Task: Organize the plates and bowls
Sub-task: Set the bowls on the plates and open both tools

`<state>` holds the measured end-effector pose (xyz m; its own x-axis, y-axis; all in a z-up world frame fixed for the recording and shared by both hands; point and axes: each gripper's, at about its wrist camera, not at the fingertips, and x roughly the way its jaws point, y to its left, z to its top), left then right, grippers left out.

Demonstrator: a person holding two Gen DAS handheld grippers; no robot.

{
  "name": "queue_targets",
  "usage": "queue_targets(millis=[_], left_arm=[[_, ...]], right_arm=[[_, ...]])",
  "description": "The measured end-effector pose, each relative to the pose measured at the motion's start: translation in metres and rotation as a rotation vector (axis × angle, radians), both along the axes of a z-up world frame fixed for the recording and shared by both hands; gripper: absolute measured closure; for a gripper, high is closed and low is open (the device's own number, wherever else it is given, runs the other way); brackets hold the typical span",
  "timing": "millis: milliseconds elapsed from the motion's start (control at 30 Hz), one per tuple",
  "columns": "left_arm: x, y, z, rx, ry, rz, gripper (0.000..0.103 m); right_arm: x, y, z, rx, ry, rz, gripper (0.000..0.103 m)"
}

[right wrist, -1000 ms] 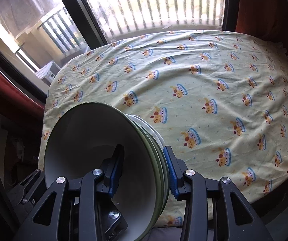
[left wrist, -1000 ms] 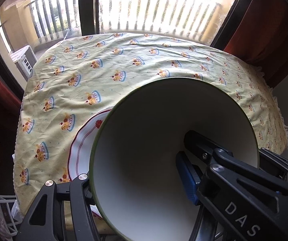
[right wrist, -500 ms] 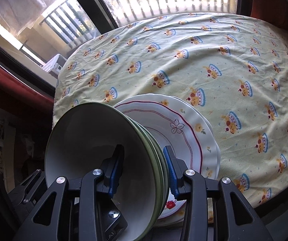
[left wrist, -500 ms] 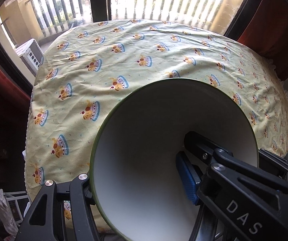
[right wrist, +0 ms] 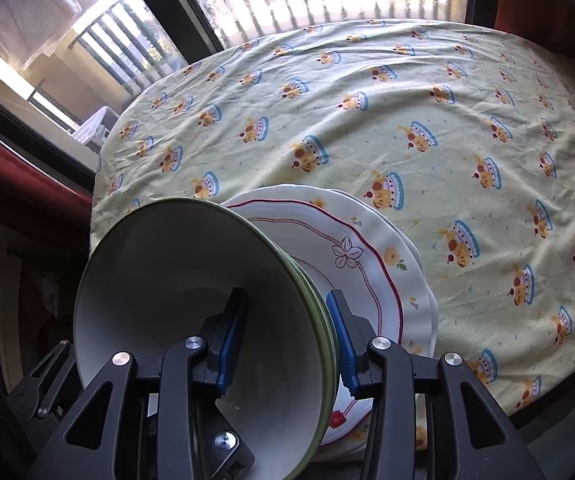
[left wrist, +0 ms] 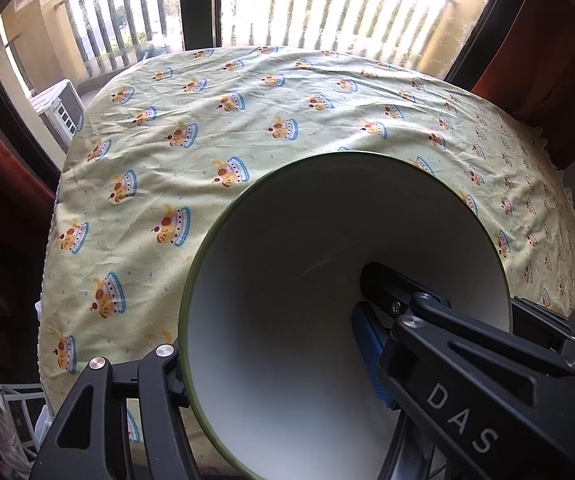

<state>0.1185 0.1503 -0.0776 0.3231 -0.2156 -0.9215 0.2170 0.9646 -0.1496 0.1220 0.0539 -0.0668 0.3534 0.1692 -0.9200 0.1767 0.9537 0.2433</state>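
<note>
Left wrist view: left gripper [left wrist: 271, 364] straddling the wall of the bowls [left wrist: 327, 300], one blue pad inside against the white wall, the other finger outside and mostly hidden by the rim. Jaws easing apart at this moment, bowl wall between them; contact on the outer side not visible. Patterned tablecloth [left wrist: 247, 120] beyond, window and balcony railing [left wrist: 307, 8] behind.

Right wrist view: right gripper [right wrist: 287, 340] across the opposite wall of the same nested stack of green-rimmed bowls [right wrist: 167, 280], one pad inside, one outside against the rims. Jaws likewise opening, the pads close by the wall, though whether both press on it cannot be told. Stack tipped toward the camera, sitting over a pile of flower-patterned plates [right wrist: 367, 264] near the front edge of the tablecloth [right wrist: 407, 120].

Step in hand, by the look of it: setting the bowls down on the plates and letting go. Next move calls for spreading both sets of fingers fully clear, then lifting straight away without catching a rim or tipping the stack.
</note>
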Motion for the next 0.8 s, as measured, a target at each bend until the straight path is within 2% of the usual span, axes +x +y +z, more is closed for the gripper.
queue_targets(millis=[333, 400, 500, 633, 800], left_arm=[[-0.007, 0.001, -0.001, -0.053, -0.029, 0.009, 0.027], [-0.007, 0.002, 0.001, -0.067, -0.038, 0.014, 0.019], [-0.011, 0.002, 0.005, -0.071, -0.054, 0.02, 0.018], [-0.021, 0.0, 0.021, -0.058, -0.127, 0.032, 0.018], [-0.033, -0.004, 0.041, -0.034, -0.22, 0.088, 0.014]], right_arm=[[-0.006, 0.001, 0.002, -0.034, -0.025, 0.015, 0.053], [-0.008, 0.003, 0.008, -0.062, -0.043, 0.033, 0.039], [-0.011, 0.006, 0.015, -0.099, -0.068, 0.056, 0.033], [-0.014, 0.003, 0.021, -0.095, -0.083, 0.071, 0.032], [-0.021, -0.001, 0.042, -0.098, -0.176, 0.107, 0.029]])
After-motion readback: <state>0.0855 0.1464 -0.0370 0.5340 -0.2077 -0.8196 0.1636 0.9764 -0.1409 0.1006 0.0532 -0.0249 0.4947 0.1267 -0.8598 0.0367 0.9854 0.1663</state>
